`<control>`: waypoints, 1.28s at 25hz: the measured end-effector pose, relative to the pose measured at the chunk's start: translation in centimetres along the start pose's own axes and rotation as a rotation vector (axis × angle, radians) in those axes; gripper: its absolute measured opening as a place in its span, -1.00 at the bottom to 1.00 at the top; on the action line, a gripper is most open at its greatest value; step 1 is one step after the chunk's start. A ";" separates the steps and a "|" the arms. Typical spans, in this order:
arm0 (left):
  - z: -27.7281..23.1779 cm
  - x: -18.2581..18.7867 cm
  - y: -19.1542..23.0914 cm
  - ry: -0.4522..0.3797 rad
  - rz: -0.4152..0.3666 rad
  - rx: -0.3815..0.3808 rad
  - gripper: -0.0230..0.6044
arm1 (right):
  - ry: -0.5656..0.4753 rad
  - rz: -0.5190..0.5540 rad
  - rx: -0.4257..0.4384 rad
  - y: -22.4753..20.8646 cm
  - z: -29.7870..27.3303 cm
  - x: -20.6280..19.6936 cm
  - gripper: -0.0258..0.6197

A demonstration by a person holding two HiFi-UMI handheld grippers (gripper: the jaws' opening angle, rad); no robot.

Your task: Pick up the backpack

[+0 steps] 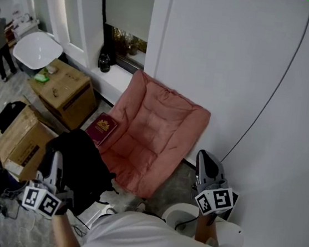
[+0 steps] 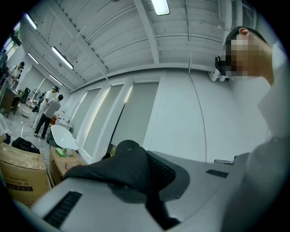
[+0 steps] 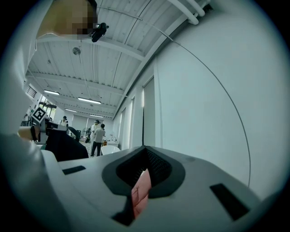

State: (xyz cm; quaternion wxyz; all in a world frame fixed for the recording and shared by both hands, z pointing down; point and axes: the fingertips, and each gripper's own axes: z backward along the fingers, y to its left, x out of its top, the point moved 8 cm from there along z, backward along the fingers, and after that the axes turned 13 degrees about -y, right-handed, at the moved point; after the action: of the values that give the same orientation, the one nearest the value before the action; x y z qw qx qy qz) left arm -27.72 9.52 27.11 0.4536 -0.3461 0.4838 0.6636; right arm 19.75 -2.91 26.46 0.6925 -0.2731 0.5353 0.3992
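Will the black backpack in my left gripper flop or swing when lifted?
Probably floppy: the backpack is soft fabric, bunching in the left gripper. It is held by that one pinch, so it may well swing. Weight is unclear.

I see a grey mottled floor (image 1: 184, 179). A pink folding floor chair (image 1: 152, 142) sits on it with its back against the white wall. Left of it stand two cardboard boxes (image 1: 63, 89) (image 1: 21, 137), with a maroon book (image 1: 102, 128) between chair and boxes. A black bag (image 1: 9, 112) lies beside the nearer box. I can't tell whether the black backpack (image 1: 77, 164) touches the floor.
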 end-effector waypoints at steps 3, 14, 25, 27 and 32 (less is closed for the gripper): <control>-0.1 0.0 -0.2 0.004 0.012 -0.015 -0.87 | 0.001 0.000 -0.004 0.4 0.3 -0.1 -0.85; 0.6 0.5 0.6 0.002 0.023 -0.033 -0.87 | 0.008 0.019 -0.026 1.8 1.2 0.7 -0.85; 0.7 1.1 0.7 -0.013 0.043 -0.047 -0.87 | 0.010 0.032 -0.035 2.3 1.4 0.3 -0.85; 0.7 1.0 0.9 -0.013 0.051 -0.050 -0.87 | 0.009 0.043 -0.037 2.4 1.5 0.4 -0.85; 0.7 1.1 1.1 -0.015 0.064 -0.061 -0.87 | 0.002 0.055 -0.041 2.5 1.4 0.6 -0.85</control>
State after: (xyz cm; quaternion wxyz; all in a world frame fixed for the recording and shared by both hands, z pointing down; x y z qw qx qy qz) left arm -29.20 10.36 26.68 0.4249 -0.3390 0.4709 0.6948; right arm 18.43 -0.33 26.38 0.6749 -0.2727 0.5352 0.4287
